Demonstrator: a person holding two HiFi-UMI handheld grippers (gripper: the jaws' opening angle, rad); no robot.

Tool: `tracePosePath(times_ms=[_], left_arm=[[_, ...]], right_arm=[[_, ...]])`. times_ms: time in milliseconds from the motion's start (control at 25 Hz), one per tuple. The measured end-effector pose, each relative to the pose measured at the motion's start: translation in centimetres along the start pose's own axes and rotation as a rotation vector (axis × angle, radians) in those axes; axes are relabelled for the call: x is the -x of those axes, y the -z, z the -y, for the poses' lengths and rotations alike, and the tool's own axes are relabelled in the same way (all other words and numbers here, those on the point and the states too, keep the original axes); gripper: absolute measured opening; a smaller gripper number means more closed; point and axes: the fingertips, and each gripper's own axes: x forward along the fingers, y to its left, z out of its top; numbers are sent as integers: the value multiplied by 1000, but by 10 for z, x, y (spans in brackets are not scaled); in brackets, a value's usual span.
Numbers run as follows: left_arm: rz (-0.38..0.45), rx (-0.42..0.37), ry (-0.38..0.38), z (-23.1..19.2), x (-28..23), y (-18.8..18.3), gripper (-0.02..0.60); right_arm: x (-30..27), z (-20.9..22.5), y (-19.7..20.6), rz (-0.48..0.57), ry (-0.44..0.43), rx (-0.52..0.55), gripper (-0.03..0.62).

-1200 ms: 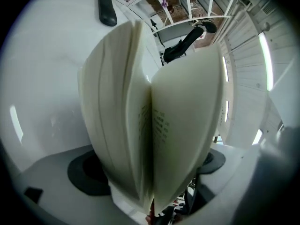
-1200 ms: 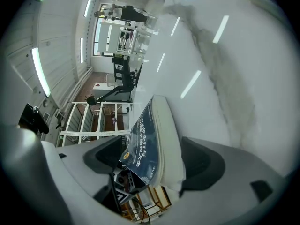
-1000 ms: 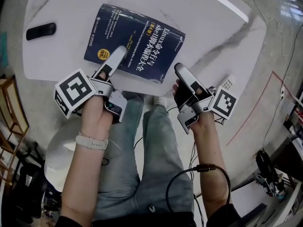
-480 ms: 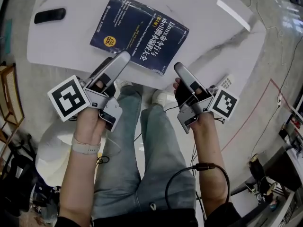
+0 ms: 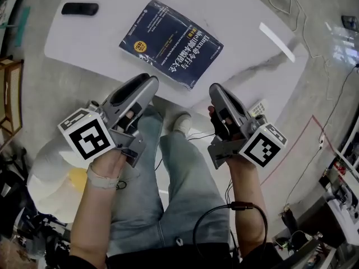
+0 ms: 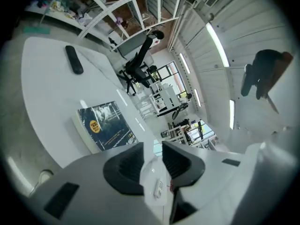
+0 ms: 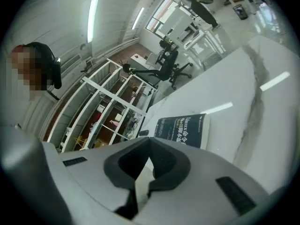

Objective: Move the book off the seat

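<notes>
A dark blue book (image 5: pixel 171 43) lies flat on the white marble table (image 5: pixel 252 49), also seen as the book (image 6: pixel 105 125) and the book (image 7: pixel 183 129). My left gripper (image 5: pixel 150 83) hovers short of the table's near edge, apart from the book. Its jaws (image 6: pixel 153 146) have just been closing; a narrow gap is left and nothing is in it. My right gripper (image 5: pixel 215 88) hovers beside it on the right, also off the book. Its jaws (image 7: pixel 149 142) have just closed tip to tip on nothing.
A black remote (image 5: pixel 79 8) lies at the table's far left, the same remote (image 6: pixel 74 60) showing beyond the book. A white round seat (image 5: pixel 50 167) stands low at the left. The person's jeans-clad legs (image 5: pixel 179 189) are below the grippers. Shelving and office chairs stand behind the table.
The left gripper's finger lay over the book's near edge; both grippers have since drawn back from the book and rolled. Both sets of jaws stood wide and have closed. The book has not moved on the table.
</notes>
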Motion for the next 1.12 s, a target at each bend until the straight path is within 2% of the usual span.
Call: tracePosePath(times_ms=[80, 120, 240, 360, 520, 680, 800, 960, 1120], left_arm=[[49, -31, 9, 14, 10, -3, 22], [64, -50, 25, 24, 14, -3, 6], [86, -140, 113, 65, 23, -1, 5], [111, -225, 184, 114, 38, 0, 5], [134, -283, 246, 180, 59, -7, 5], [168, -311, 294, 244, 74, -19, 5], [169, -370, 338, 291, 84, -24, 5], [170, -433, 360, 339, 100, -25, 5], [216, -469, 379, 387, 119, -31, 5]], right_arm=[[8, -17, -7, -1, -22, 40, 14], [14, -26, -11, 2, -32, 65, 14], [32, -51, -28, 23, -64, 103, 14], [55, -81, -43, 54, -95, 86, 12], [89, -131, -63, 89, -145, 89, 12], [126, -180, -87, 123, -179, 140, 12], [152, -208, -104, 157, -199, 184, 12], [186, -236, -115, 190, -224, 215, 12], [217, -265, -124, 218, -261, 260, 12]])
